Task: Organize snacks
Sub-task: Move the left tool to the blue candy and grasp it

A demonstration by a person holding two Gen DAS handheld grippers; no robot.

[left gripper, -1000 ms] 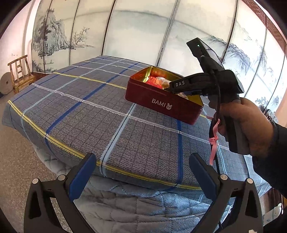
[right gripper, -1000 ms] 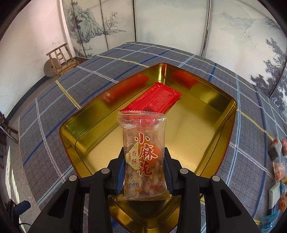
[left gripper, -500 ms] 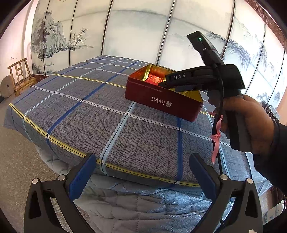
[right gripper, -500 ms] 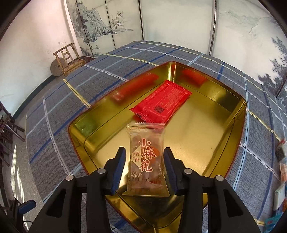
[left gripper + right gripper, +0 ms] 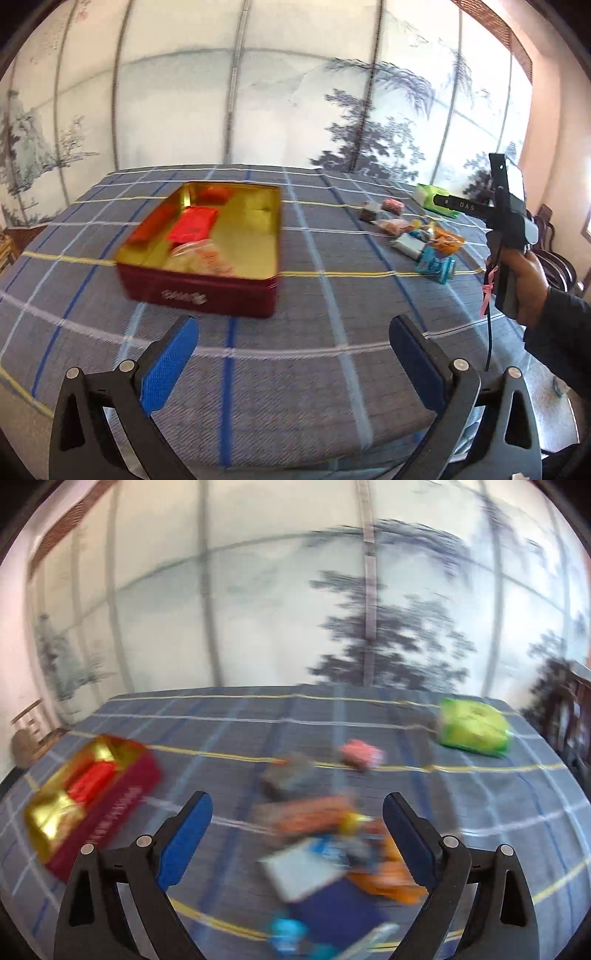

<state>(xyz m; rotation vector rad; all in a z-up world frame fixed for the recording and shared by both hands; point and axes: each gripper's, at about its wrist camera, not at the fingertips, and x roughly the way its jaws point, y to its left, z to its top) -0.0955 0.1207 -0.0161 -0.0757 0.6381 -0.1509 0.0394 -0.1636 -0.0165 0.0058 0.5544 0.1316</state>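
Clear packet of twists released a moment ago; now lies in gold-lined red tin (image 5: 207, 243) beside flat red foil pack (image 5: 194, 227).

Right gripper (image 5: 297, 834) empty, fingers spreading, swung over loose snack pile (image 5: 421, 236) on checked cloth counter (image 5: 332, 350).

Left gripper (image 5: 293, 354) released, idle.

Pile blurred; probably crinkly wrappers.

Tin (image 5: 199, 291) sits left on the table (image 5: 314, 369), loose snacks (image 5: 417, 236) lie right.

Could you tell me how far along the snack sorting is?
Done: a red packet and a clear packet lie in the tin. In hand: nothing; the right tongs are opening, empty, facing the loose snack pile. Left: that pile and the green pack remain on the table.
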